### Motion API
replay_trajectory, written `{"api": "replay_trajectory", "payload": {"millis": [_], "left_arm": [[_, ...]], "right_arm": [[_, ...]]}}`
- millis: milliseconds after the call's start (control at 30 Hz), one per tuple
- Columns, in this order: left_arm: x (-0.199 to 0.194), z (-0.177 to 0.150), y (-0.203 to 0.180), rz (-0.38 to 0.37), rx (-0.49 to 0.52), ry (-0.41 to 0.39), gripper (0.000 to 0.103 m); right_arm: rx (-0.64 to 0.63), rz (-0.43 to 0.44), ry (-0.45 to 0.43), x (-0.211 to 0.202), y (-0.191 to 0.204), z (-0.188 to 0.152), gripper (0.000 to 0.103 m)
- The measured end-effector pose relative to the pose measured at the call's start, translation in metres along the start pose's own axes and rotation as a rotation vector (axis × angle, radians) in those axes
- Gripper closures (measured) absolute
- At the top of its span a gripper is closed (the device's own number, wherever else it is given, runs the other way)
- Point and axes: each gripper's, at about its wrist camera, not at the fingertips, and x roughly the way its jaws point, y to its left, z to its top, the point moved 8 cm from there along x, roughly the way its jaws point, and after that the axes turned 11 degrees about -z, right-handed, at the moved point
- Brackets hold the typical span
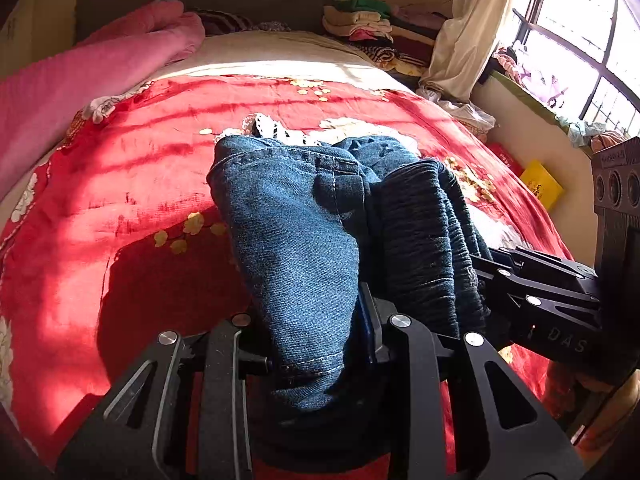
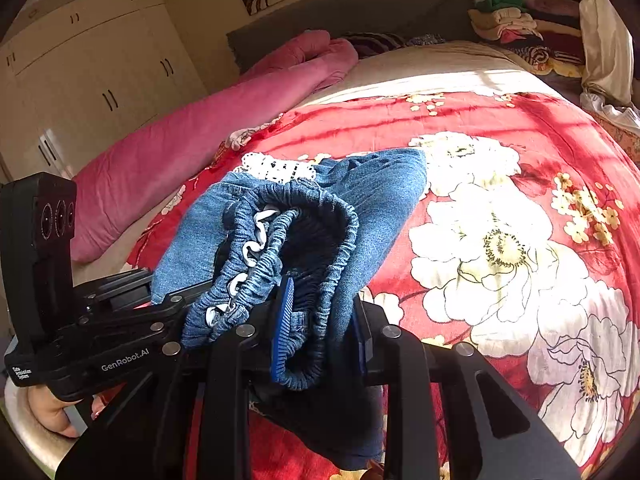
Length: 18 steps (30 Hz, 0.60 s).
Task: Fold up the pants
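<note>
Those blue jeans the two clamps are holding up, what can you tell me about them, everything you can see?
The jeans are blue denim, small, with a gathered elastic waistband that has a white cord threaded along it. They are bunched and doubled over, not yet flat. The right gripper is shut on the waistband, the left gripper on a denim fold. The far end sags toward the red flowered bedspread, beside a bit of white lace. Whether it touches the bed is unclear.

Both tools are black, with silver screw heads (image 1: 398,321), blue ribbed pads (image 2: 282,328) and white "GenRobot.AI" lettering (image 2: 125,361).
</note>
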Motion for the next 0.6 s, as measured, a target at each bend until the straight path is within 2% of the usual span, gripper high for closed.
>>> {"api": "replay_trajectory", "payload": {"millis": [167, 367, 400, 433, 500, 600], "left_arm": [[0.018, -0.013, 0.014, 0.009, -0.026, 0.042, 0.079], [0.025, -0.02, 0.023, 0.015, -0.055, 0.055, 0.065], [0.026, -0.021, 0.025, 0.014, -0.061, 0.057, 0.063], [0.026, -0.022, 0.026, 0.013, -0.067, 0.057, 0.062], [0.026, -0.024, 0.028, 0.014, -0.08, 0.059, 0.056], [0.026, -0.026, 0.029, 0.015, -0.087, 0.058, 0.054]], "right_arm": [[0.058, -0.008, 0.077, 0.026, -0.014, -0.016, 0.078], [0.103, -0.052, 0.117, 0.036, -0.028, -0.028, 0.064], [0.107, -0.067, 0.121, 0.037, -0.031, -0.031, 0.057], [0.116, -0.066, 0.125, 0.038, -0.033, -0.033, 0.054], [0.122, -0.073, 0.131, 0.04, -0.034, -0.036, 0.054], [0.091, -0.113, 0.121, 0.037, -0.03, -0.036, 0.051]]}}
